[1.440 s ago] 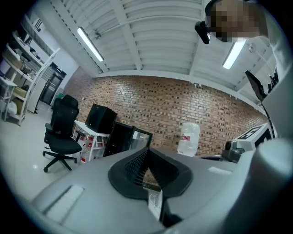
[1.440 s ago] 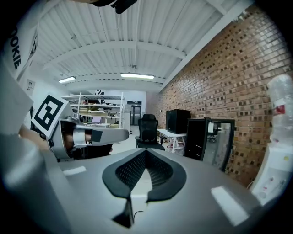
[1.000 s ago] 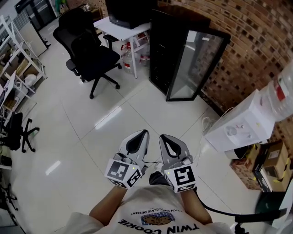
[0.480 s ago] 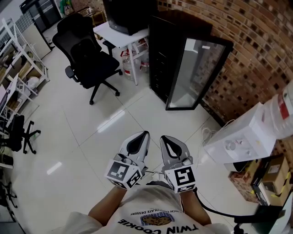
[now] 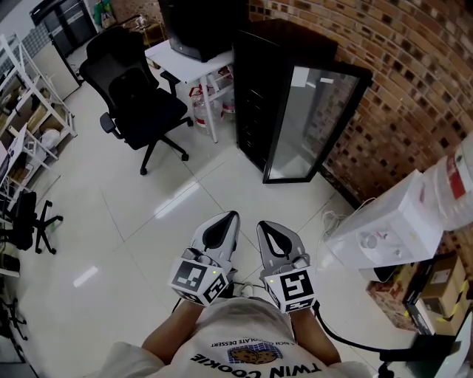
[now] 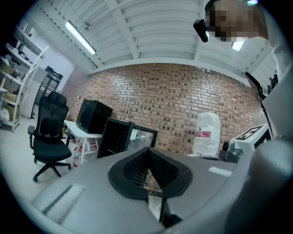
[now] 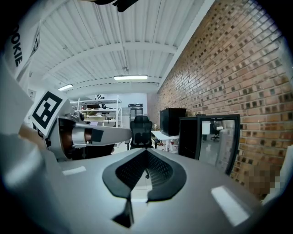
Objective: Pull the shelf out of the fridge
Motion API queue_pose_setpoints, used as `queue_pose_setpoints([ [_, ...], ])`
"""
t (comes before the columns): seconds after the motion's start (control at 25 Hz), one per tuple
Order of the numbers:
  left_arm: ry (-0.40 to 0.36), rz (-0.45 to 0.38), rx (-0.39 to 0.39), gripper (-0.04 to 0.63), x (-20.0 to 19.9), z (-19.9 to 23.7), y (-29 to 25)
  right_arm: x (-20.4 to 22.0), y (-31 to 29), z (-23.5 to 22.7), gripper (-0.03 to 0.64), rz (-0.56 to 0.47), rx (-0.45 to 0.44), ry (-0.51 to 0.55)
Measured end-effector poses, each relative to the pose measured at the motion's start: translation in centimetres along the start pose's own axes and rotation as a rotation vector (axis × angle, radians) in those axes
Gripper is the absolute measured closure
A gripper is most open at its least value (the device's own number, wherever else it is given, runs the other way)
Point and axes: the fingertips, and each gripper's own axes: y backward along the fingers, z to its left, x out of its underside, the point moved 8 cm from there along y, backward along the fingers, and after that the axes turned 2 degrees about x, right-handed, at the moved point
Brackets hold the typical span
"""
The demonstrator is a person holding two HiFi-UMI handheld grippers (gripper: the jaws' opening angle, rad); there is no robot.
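A black fridge (image 5: 259, 81) stands against the brick wall, its glass door (image 5: 310, 122) swung open toward me. Dark shelves (image 5: 250, 122) show faintly inside it. Both grippers are held close to my chest, side by side, well short of the fridge. My left gripper (image 5: 230, 215) is shut with nothing in it, and my right gripper (image 5: 262, 223) is shut and empty as well. In the left gripper view the fridge (image 6: 116, 137) lies ahead beyond the closed tips (image 6: 147, 150). The right gripper view has the fridge door (image 7: 219, 141) to the right of its tips (image 7: 145, 151).
A black office chair (image 5: 137, 96) stands left of the fridge, beside a white table (image 5: 188, 55) carrying a black box (image 5: 199, 22). Water bottles (image 5: 207, 100) sit under the table. A white water dispenser (image 5: 392, 218) and cardboard boxes (image 5: 436, 273) are at the right. White shelving (image 5: 29, 111) lines the left.
The fridge and chair have drifted slightly left and closer in the head view. Both grippers keep the same shut pose in front of me.
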Motion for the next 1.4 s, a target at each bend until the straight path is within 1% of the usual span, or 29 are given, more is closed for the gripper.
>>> queue_pose_setpoints([
  [0.24,0.011,-0.009,0.026,0.594,0.2,1.5,-2.5,0.0,-2.0,-1.4,0.612,0.007,0.015,0.011],
  [0.44,0.030,-0.013,0.053,0.594,0.3,4.3,-5.6,-0.3,-5.6,-2.9,0.612,0.028,0.035,0.027],
  [0.68,0.063,-0.006,0.089,0.594,-0.4,9.9,-9.8,-1.8,-11.8,-4.4,0.612,0.044,0.067,0.043],
  [1.04,0.114,0.014,0.152,0.594,-2.8,19.0,-16.5,-4.1,-22.0,-6.7,0.612,0.077,0.137,0.046],
  [1.4,0.143,0.005,0.216,0.594,-3.9,26.1,-20.8,-6.3,-29.5,-7.3,0.612,0.086,0.198,0.084],
])
